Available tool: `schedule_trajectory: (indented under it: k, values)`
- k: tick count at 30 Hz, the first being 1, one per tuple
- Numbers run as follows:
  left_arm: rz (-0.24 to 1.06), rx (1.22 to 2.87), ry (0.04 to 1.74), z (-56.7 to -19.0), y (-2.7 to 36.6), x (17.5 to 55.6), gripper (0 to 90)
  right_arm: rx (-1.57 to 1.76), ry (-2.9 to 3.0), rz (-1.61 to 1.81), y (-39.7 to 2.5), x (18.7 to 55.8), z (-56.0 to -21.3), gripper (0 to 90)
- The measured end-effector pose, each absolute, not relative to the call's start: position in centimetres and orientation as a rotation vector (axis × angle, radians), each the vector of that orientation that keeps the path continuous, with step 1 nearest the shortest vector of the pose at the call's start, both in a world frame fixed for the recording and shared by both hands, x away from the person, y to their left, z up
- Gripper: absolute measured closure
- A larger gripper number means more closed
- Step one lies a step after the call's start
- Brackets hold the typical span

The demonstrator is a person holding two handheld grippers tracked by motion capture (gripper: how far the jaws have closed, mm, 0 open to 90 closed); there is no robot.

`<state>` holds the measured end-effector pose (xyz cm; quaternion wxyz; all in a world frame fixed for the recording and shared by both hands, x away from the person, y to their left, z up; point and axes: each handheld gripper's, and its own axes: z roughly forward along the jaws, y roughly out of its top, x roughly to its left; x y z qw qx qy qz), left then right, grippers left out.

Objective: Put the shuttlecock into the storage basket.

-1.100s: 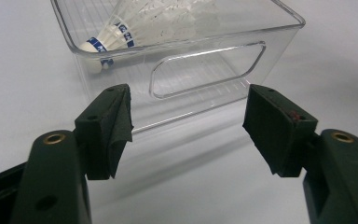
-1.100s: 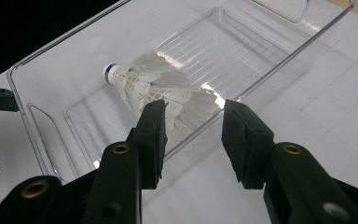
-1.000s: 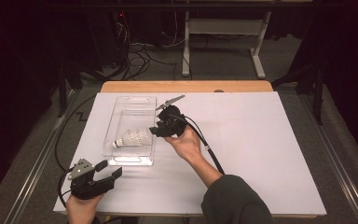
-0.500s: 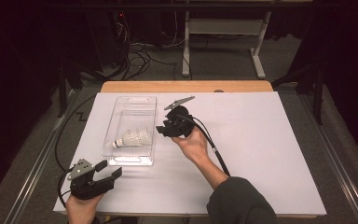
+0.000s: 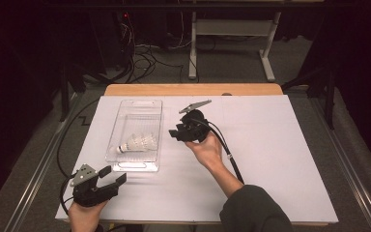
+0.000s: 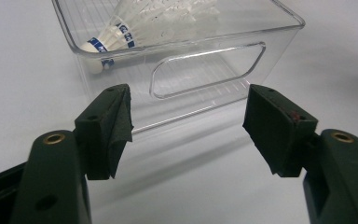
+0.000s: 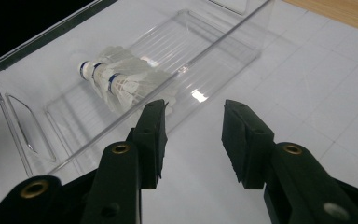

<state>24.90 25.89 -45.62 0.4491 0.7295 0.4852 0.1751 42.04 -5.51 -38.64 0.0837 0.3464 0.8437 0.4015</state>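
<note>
No legible text, labels or numbers anywhere.

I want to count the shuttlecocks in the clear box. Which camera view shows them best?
The right gripper view: the shuttlecocks lie unobstructed in the box, three blue-banded corks visible. The left gripper view cuts off their feathers; the high view shows one small white shape.

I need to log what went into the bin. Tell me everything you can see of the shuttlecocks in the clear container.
The shuttlecocks lie on their sides in the near half of the clear container. They look nested as a short stack: white feather skirts, white rounded cork tips, blue bands around the bases. The tips point toward the person's left. They rest on the ribbed floor; neither claw touches them.
</note>
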Motion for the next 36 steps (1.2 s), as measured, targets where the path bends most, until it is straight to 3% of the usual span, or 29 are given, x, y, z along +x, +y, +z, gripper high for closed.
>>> schedule_trajectory:
  k: [36]
  values:
    - [0.435,1.8,1.206,-45.6,26.0,24.9,33.0,1.118,2.451,1.216,-10.3,41.7,-38.9,58.9]
